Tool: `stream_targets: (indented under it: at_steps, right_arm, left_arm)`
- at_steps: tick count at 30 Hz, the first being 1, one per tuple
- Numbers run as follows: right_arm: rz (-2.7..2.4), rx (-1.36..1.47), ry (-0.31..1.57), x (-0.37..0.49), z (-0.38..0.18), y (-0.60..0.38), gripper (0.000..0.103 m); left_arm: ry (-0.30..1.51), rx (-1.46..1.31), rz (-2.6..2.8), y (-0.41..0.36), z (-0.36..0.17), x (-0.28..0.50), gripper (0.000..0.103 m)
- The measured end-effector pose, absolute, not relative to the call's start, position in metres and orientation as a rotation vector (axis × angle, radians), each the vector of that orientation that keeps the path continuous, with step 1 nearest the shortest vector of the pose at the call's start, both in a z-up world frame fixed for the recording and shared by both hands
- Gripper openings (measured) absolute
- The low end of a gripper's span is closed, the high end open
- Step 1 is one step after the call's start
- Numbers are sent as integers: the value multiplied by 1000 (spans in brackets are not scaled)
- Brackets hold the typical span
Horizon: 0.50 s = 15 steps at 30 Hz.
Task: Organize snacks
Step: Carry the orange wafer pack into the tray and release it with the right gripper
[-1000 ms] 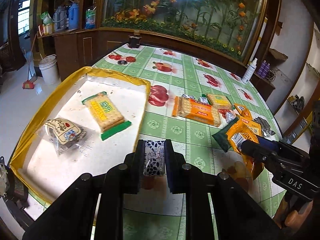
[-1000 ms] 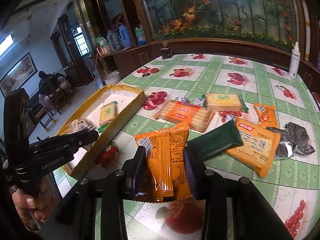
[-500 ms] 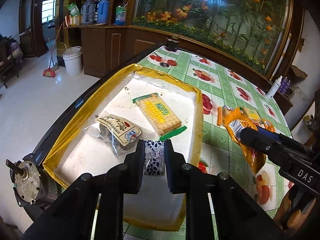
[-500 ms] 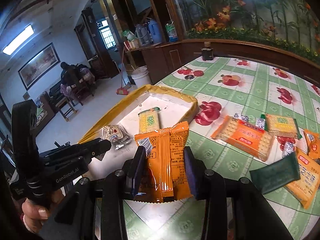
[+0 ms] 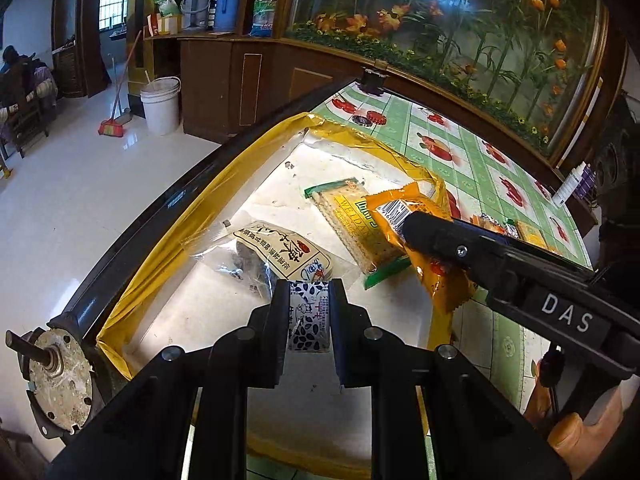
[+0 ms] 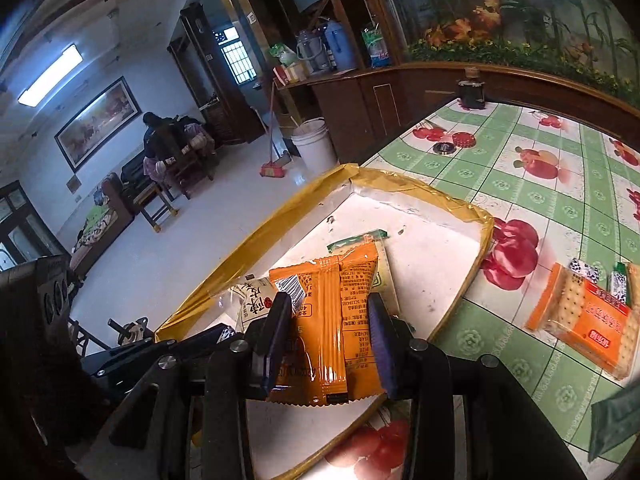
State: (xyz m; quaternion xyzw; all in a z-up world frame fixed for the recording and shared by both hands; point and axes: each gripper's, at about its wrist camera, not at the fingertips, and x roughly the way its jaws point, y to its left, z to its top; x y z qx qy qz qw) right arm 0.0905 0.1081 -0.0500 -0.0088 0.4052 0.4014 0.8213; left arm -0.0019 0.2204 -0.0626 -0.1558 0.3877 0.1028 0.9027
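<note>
1. Left claw (image 5: 309, 322), seen from the left wrist, is nearly closed, pinching a small blue-and-white sachet (image 5: 308, 316) over the near part of the yellow-rimmed tray (image 5: 168, 256).
2. Beyond it in the tray lie a clear bag with a printed label (image 5: 280, 250) and a green-ended cracker pack (image 5: 352, 224) (partly hidden by the orange packet (image 5: 424, 248) coming in from the right).
3. Right claw (image 6: 330, 336), seen from the right wrist, stands a little apart, clamped on that orange packet, above the tray's near half.
4. On the counter (image 6: 532, 200) right of the tray lies an orange cracker pack (image 6: 592, 320), with small sachets just beyond.
</note>
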Motion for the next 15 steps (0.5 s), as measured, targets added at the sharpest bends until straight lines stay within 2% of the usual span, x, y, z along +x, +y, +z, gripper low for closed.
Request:
stream_targets:
  at_steps: [11,13,14,15]
  right_arm:
    - [838,-35,897,100,-61,120,42]
    - [840,-32,901,100,-61,121,44]
    - [841,-28,900,99,-61,119,47]
    - [843,-24,896,99,-59,118,52]
  left_arm:
    - [819,-308,232,220,-64,0,18]
    - [828,-314,233,220,-64,0,27]
    - [831,-316,236,221,-65,0,37]
    - [828,-318,243,221,-64,-2,42]
